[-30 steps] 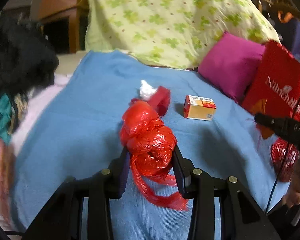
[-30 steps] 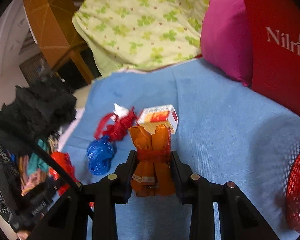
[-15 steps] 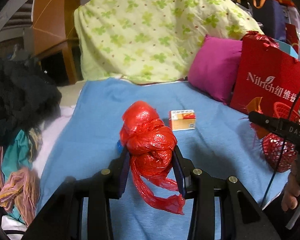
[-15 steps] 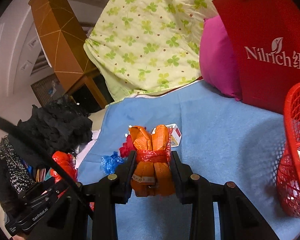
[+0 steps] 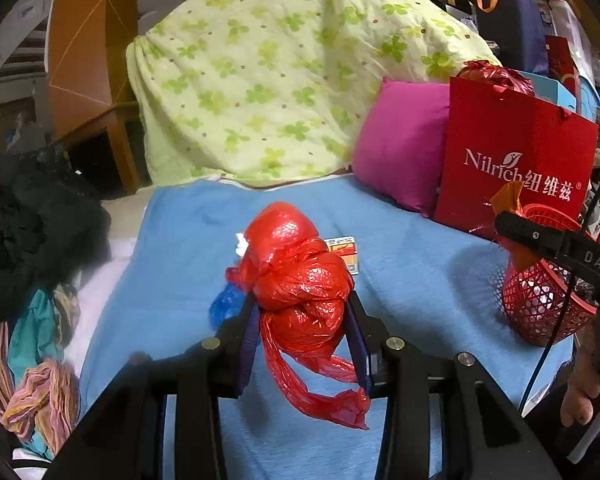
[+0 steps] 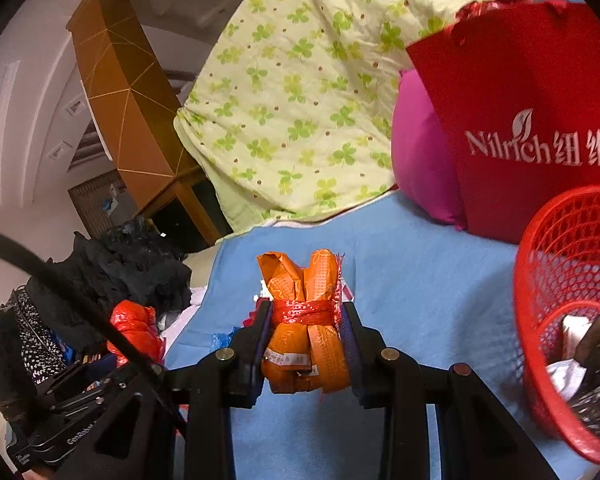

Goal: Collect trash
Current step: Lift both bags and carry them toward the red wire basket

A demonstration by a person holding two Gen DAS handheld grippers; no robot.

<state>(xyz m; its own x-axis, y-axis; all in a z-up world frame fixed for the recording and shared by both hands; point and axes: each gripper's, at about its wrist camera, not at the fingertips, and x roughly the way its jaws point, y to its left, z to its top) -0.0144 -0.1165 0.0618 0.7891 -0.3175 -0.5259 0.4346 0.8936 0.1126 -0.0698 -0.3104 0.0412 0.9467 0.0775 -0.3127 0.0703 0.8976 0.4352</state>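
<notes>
The left gripper (image 5: 302, 312) had its fingers clamped on a knotted red plastic bag (image 5: 300, 280), held above the blue blanket (image 5: 412, 272). The right gripper (image 6: 306, 324) pinched an orange wrapper bundle (image 6: 304, 320) tied with red string. Just to its right stood a red mesh basket (image 6: 540, 280) with trash inside. Farther off on the blanket lay a small carton (image 5: 346, 249), a blue scrap (image 5: 228, 306), then a pink cushion (image 5: 400, 152).
</notes>
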